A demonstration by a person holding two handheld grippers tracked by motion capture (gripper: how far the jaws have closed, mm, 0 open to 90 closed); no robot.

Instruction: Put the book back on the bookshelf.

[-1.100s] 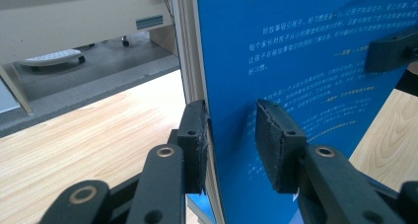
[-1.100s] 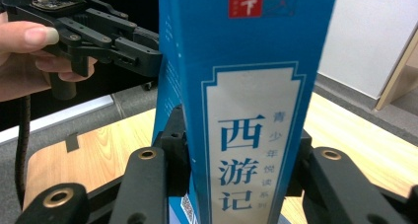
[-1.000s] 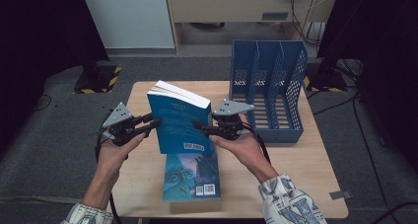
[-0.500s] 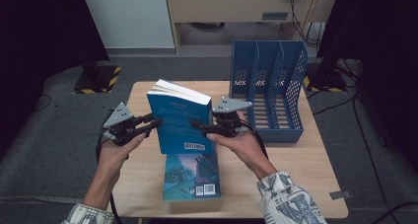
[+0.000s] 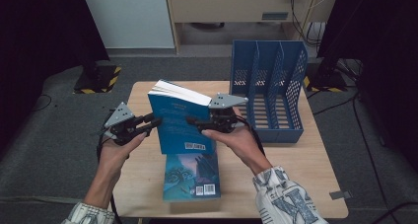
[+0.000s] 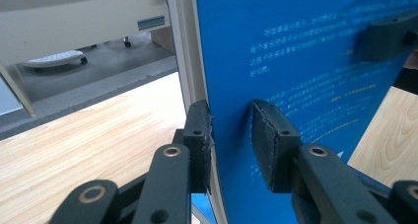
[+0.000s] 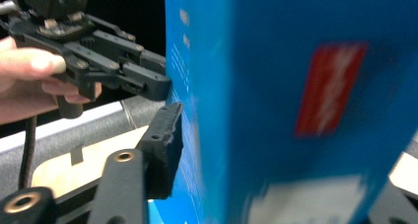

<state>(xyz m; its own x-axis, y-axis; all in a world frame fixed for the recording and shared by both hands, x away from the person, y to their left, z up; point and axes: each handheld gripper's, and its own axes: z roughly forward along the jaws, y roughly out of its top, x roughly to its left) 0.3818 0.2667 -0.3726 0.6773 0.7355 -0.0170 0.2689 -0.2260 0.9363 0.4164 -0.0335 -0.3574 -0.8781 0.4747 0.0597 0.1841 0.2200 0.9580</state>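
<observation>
Both forearms reach in from the table's near edge, hands level. The left gripper (image 5: 150, 123) and right gripper (image 5: 194, 121) point inward, each clamped on a side edge of the blue book (image 5: 180, 120), holding it upright and tilted above the table (image 5: 305, 169). A second book (image 5: 191, 177) lies flat below it. A blue file rack (image 5: 268, 93) stands just to the right.
</observation>
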